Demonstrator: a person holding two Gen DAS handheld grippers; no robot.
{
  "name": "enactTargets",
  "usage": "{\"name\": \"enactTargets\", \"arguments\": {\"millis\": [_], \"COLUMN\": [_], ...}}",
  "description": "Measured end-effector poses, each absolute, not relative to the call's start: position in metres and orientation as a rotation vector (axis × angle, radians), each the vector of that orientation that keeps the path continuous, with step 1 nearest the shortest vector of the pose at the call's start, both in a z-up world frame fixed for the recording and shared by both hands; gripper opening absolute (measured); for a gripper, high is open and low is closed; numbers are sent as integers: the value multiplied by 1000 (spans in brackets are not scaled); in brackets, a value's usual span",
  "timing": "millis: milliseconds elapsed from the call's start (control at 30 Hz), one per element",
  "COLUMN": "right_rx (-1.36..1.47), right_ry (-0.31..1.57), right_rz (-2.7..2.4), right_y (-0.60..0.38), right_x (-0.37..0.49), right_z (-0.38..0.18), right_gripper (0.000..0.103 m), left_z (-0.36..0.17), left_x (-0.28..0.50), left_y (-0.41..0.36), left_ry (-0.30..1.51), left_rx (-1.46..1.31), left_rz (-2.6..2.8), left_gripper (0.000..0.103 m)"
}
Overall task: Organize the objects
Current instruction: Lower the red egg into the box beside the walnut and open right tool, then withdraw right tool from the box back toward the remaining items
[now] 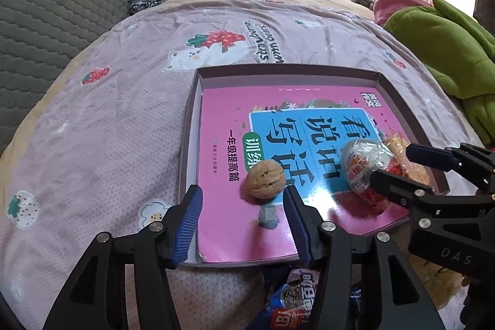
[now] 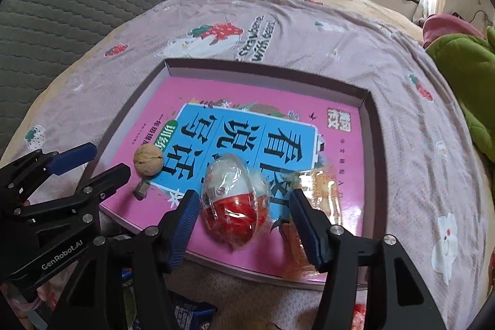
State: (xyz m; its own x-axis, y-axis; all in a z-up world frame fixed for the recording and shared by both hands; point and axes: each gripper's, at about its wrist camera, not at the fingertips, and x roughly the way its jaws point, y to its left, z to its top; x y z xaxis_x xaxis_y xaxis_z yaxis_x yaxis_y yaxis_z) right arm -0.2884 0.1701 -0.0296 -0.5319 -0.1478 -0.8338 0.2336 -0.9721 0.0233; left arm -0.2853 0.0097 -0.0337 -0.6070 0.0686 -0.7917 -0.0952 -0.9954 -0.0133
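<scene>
**Three things in the box, more still waiting**

The walnut (image 1: 263, 179) sits on the pink book (image 1: 235, 126) inside the flat box (image 1: 287, 70). To its right lie the wrapped toy egg (image 2: 235, 203) and an orange snack pack (image 2: 318, 190), also on the book. The left gripper (image 1: 244, 221) has its jaws apart with nothing between them. The right gripper (image 2: 241, 228) has jaws apart around the egg, not squeezing it. More snack packets (image 1: 294, 293) lie on the bed (image 1: 92, 129) near the box, so I think the job isn't finished.

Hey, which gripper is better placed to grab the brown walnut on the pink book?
Left. The left gripper is open with the brown walnut just ahead of its fingertips. The right gripper is open around the red-and-white plastic egg, farther from the walnut.
</scene>
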Motion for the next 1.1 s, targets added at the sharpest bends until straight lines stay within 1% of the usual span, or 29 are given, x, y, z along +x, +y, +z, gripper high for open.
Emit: {"name": "enactTargets", "arguments": {"millis": [400,667,867,1100], "right_rx": [1256,1185,1158,1145], "right_ry": [142,139,147,136], "right_rz": [-2630,-2665,-2680,-2696], "right_y": [178,188,193,201], "right_x": [-252,-222,-202,-176], "right_z": [28,63,77,84], "right_gripper": [60,61,61,61], "left_z": [11,42,57,62], "left_x": [-260,-233,-212,-190], "left_y": [9,16,16,15], "left_ry": [48,91,94,88], "left_rx": [-1278,-1220,-1195,-1192], "left_rz": [2777,2790,2796,2794], "left_gripper": [59,59,59,59]}}
